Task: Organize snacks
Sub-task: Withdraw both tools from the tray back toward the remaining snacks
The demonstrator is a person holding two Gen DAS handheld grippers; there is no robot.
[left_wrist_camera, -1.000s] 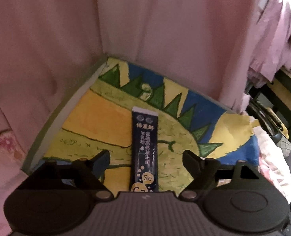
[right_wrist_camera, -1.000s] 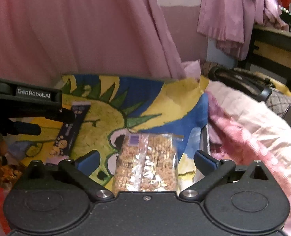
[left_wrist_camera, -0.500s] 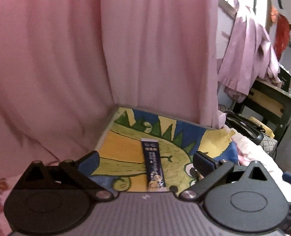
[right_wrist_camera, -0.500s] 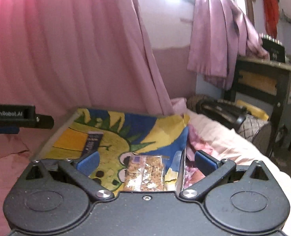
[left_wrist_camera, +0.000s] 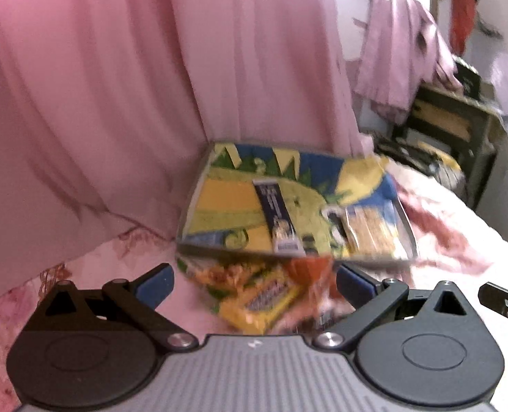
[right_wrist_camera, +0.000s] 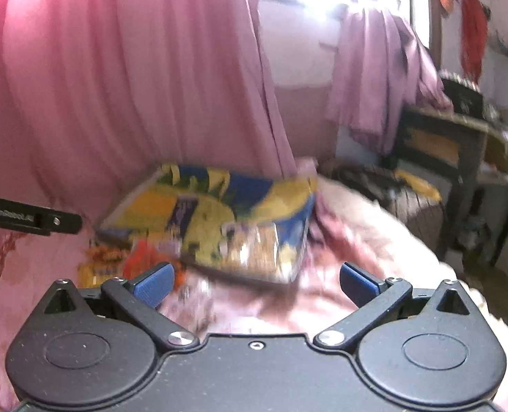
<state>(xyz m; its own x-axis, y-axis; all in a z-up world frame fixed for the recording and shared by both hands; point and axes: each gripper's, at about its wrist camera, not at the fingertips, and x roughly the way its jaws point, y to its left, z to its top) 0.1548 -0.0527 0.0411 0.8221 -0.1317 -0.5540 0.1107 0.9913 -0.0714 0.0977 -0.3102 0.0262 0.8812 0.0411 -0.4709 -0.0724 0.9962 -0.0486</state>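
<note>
A flat board with a yellow, green and blue painted cover [left_wrist_camera: 240,206] [right_wrist_camera: 260,199] lies on the pink bed. On it rest a dark blue snack bar [left_wrist_camera: 278,216] [right_wrist_camera: 181,213] and a clear packet of brown nuggets [left_wrist_camera: 370,230] [right_wrist_camera: 254,243]. In front of the board lies a loose pile of snacks with a yellow wrapper [left_wrist_camera: 264,298] [right_wrist_camera: 96,267] and a red one [left_wrist_camera: 305,269] [right_wrist_camera: 140,261]. My left gripper [left_wrist_camera: 254,285] hangs open over that pile, holding nothing. My right gripper [right_wrist_camera: 255,281] is open too, empty, above the bedding near the board's corner.
Pink curtains [left_wrist_camera: 116,86] hang behind the board. A dark shelf unit [right_wrist_camera: 460,158] with draped purple cloth [right_wrist_camera: 374,79] stands at the right, a dark bag [right_wrist_camera: 374,185] below it. The left gripper's body [right_wrist_camera: 27,219] reaches in from the left of the right wrist view.
Both grippers have drawn back and risen from the board, leaving the blue bar and the nugget packet lying on it. The snack pile has come into view. The left jaws stand wider.
</note>
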